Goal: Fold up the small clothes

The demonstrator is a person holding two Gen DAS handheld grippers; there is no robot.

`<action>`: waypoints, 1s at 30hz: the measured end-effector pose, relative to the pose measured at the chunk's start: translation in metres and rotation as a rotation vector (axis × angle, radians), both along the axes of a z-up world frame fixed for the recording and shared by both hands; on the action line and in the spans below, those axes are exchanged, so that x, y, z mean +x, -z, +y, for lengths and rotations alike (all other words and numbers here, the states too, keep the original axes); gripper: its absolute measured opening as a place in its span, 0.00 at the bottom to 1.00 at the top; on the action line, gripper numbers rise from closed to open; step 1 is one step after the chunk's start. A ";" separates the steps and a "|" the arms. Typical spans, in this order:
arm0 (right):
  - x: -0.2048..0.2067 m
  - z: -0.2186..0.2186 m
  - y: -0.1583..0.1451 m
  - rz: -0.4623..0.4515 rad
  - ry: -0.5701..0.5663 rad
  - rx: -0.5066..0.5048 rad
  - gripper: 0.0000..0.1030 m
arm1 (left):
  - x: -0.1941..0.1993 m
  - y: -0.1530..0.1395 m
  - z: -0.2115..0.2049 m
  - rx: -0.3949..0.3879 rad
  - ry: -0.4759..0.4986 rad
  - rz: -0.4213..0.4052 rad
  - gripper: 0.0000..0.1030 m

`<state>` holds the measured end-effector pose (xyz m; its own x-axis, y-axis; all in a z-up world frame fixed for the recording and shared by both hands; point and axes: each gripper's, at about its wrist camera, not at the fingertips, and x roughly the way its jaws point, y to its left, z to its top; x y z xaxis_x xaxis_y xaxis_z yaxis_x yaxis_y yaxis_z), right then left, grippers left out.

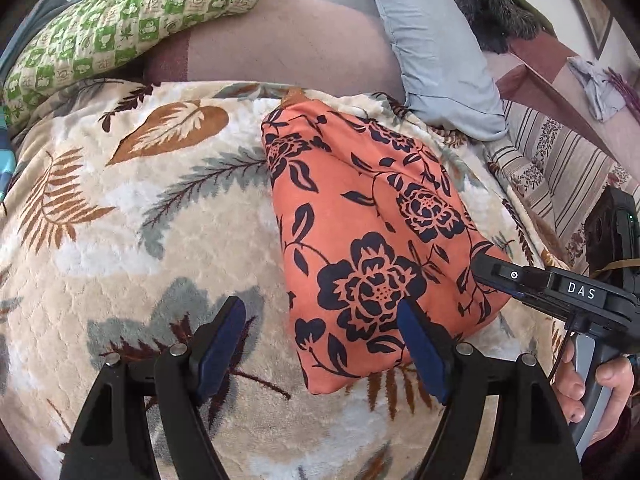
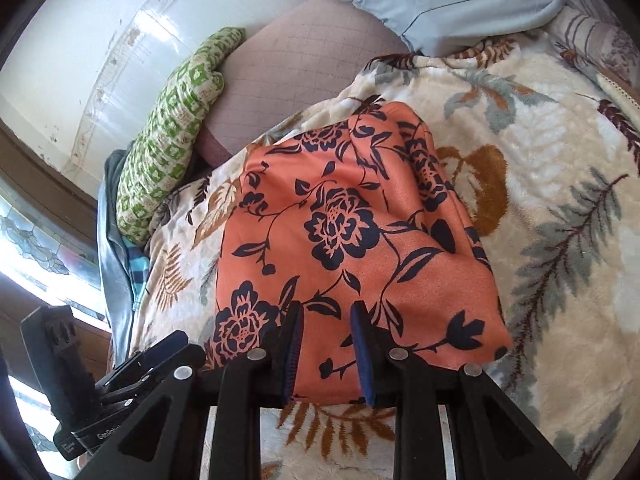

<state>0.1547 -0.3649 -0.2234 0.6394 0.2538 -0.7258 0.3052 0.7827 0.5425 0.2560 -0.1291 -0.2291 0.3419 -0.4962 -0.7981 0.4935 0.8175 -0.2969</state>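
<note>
Orange garment (image 1: 372, 248) with dark navy flower print, folded into a compact wedge, lying on the leaf-patterned blanket (image 1: 132, 240) mid-bed, left gripper (image 1: 324, 344) jaws wide over its near edge, right gripper (image 2: 326, 344) jaws narrowly parted above the fabric.

A home bedroom: a bed spread with a plush leaf-patterned blanket (image 1: 132, 216) fills the view. A green checked pillow (image 1: 120, 28) lies at ten o'clock and a pale blue pillow (image 1: 432, 52) at one o'clock, with a patterned-glass window (image 2: 36, 252) at nine o'clock in the right wrist view.
</note>
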 end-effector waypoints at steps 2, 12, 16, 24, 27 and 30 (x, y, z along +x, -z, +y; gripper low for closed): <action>0.009 0.000 0.019 0.094 -0.007 0.025 0.27 | 0.004 0.018 -0.003 0.057 0.006 0.044 0.76; 0.002 -0.032 0.006 0.002 0.015 0.131 0.27 | 0.021 0.014 0.012 -0.038 -0.036 0.072 0.78; -0.008 -0.061 -0.007 -0.089 0.112 0.139 0.77 | 0.035 0.011 0.020 -0.139 -0.065 0.097 0.80; 0.001 -0.090 0.018 -0.032 0.137 0.163 0.77 | 0.031 0.015 -0.005 -0.151 -0.021 0.029 0.83; 0.010 -0.092 0.023 -0.027 0.128 0.142 0.77 | 0.030 0.021 -0.017 -0.158 0.020 0.048 0.85; 0.020 -0.094 0.035 -0.024 0.120 0.166 0.77 | 0.031 0.030 -0.023 -0.163 0.029 0.070 0.85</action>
<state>0.1748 -0.4590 -0.2589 0.6887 0.2896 -0.6647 0.3767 0.6404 0.6693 0.2875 -0.1519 -0.2593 0.2724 -0.6296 -0.7276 0.4897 0.7417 -0.4584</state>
